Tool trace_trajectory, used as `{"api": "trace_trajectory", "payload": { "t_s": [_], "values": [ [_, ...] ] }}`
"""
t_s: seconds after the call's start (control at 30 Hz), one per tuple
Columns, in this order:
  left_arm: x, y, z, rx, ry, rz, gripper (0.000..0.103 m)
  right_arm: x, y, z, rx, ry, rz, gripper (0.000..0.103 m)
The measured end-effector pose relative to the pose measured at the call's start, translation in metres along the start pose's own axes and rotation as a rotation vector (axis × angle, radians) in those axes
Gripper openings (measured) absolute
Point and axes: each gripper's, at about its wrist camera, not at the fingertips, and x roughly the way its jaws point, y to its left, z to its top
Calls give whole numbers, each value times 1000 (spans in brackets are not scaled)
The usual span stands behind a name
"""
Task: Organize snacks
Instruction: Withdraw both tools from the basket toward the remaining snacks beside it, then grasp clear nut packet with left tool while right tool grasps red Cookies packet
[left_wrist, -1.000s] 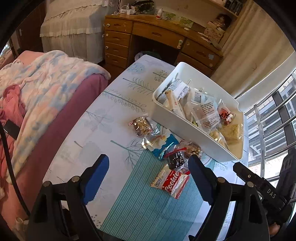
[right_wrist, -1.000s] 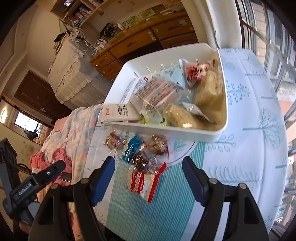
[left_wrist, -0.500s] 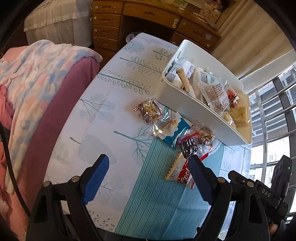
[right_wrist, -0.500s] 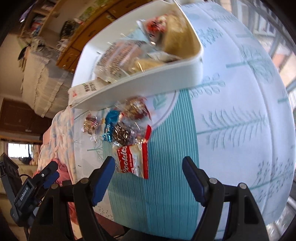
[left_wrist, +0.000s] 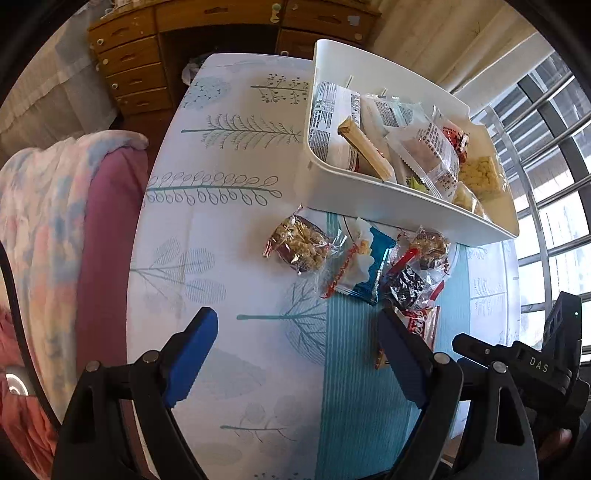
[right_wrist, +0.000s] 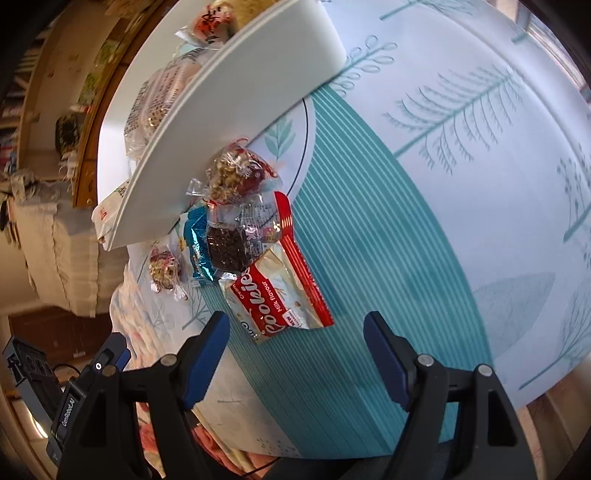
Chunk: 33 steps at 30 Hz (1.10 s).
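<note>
- Blue-padded left gripper (left_wrist: 297, 354) and right gripper (right_wrist: 295, 354) are hanging wide apart, gripping nothing, angling down for a pick.
- Loose snacks, cookie packet (right_wrist: 280, 295) nearest, are lying just beyond.
- White bin (left_wrist: 369, 203), farther, is holding sorted packets.

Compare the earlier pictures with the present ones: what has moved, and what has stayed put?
Both grippers sank toward the loose snacks, rolling: left gripper, right gripper nearing the cookies packet. Nothing was gripped; jaws stayed open. Snacks and white bin unmoved.
</note>
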Motion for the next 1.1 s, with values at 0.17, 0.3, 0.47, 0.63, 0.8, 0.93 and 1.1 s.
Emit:
{"api": "trace_trajectory", "payload": {
  "t_s": [0.17, 0.3, 0.47, 0.63, 0.8, 0.93, 1.1],
  "values": [
    [21, 0, 18, 121, -3, 18, 86, 12, -3, -6, 116, 9, 5, 76],
    [43, -2, 28, 182, 18, 11, 86, 20, -5, -7, 188, 9, -4, 76],
    [66, -5, 38, 233, 54, 2, 86, 28, 1, -3, 224, 27, -27, 76],
    [86, -6, 45, 256, 84, 0, 86, 34, 11, 7, 225, 34, -69, 76],
    [101, -5, 50, 261, 103, -5, 86, 46, 27, 19, 187, 50, -111, 76],
    [108, -7, 52, 273, 100, -6, 86, 60, 49, 29, 134, 82, -188, 76],
    [113, -13, 55, 294, 92, -26, 76, 73, 75, 34, 44, 107, -287, 76]
  ]
}}
